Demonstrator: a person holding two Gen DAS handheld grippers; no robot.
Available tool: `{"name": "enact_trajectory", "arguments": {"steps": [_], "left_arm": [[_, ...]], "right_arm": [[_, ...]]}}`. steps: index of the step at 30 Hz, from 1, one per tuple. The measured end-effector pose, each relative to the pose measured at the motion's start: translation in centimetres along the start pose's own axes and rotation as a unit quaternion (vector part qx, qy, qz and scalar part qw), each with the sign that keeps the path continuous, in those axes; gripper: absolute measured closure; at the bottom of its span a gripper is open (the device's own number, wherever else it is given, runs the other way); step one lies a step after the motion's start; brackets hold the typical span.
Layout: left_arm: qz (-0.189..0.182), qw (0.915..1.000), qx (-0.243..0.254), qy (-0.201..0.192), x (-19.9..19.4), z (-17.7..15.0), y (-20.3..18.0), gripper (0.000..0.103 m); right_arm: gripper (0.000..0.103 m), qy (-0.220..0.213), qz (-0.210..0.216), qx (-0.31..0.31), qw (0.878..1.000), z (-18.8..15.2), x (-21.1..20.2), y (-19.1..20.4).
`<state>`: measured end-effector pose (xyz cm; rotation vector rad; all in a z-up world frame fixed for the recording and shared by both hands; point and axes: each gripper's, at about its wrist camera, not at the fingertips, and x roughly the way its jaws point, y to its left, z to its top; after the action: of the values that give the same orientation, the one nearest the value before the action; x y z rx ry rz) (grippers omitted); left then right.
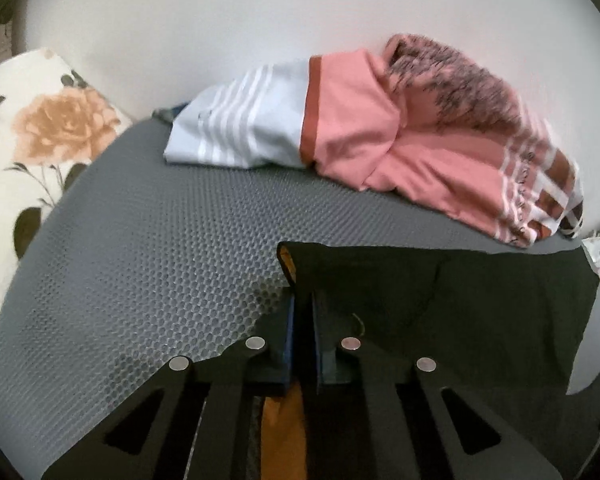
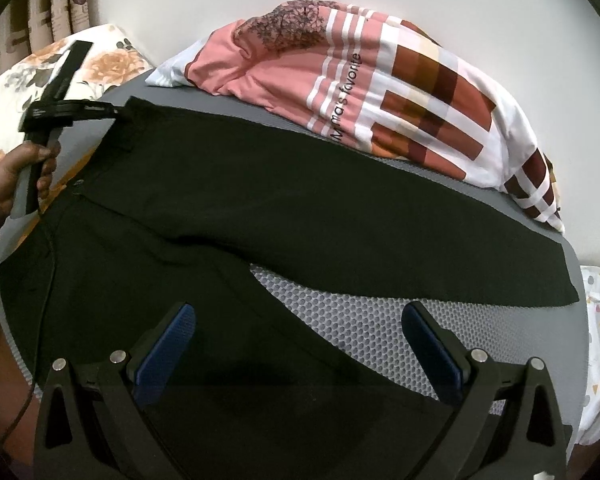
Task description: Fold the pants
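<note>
Black pants (image 2: 300,216) lie spread on the grey mat (image 1: 140,260); the left gripper (image 1: 302,312) is pinched on the waistband corner, the right gripper (image 2: 300,344) is spread wide above a leg, ungripped. That leg likely needs seizing next.

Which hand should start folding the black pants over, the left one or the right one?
Probably the left. The left gripper is already shut on the waist corner of the pants, so it can lift and carry that edge. The right gripper is open above a pant leg, holding nothing.

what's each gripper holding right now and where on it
Left gripper: shut on the black pants, at the waistband corner. Right gripper: jaws open, holding nothing.
</note>
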<state>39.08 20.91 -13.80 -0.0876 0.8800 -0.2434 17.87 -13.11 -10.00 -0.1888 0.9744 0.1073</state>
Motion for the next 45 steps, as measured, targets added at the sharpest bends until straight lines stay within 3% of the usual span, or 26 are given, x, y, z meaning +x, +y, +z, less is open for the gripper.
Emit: {"name": "enact_trajectory", "arguments": {"steps": [10, 30, 32, 35, 37, 40, 45], "left_arm": [[-0.002, 0.9991, 0.007, -0.043, -3.4, -0.8, -2.1, 0.096], [0.009, 0.9968, 0.009, -0.078, -6.2, -3.0, -3.9, 0.096], [0.013, 0.9958, 0.012, -0.09, -7.0, -3.5, -4.4, 0.096], [0.015, 0.9941, 0.019, -0.106, -8.3, -4.6, -5.2, 0.096], [0.016, 0.9926, 0.027, -0.118, -9.3, -5.4, -5.9, 0.096], [0.013, 0.9901, 0.039, -0.134, -10.8, -7.1, -6.9, 0.096], [0.006, 0.9881, 0.048, -0.146, -13.0, -10.0, -8.3, 0.096]], "right_arm": [[0.0, -0.001, -0.006, 0.0, 1.0, 0.0, 0.0, 0.0], [0.0, 0.007, -0.006, 0.003, 1.0, 0.1, 0.6, 0.0], [0.0, 0.012, 0.006, 0.01, 1.0, 0.1, 0.8, -0.3], [0.0, 0.026, 0.06, 0.045, 0.997, 0.3, 1.8, -1.5], [0.0, 0.037, 0.13, 0.097, 0.986, 0.6, 2.8, -3.3], [0.0, 0.044, 0.218, 0.197, 0.955, 1.4, 4.9, -7.0], [0.0, 0.048, 0.263, 0.294, 0.918, 3.1, 7.7, -12.0]]}}
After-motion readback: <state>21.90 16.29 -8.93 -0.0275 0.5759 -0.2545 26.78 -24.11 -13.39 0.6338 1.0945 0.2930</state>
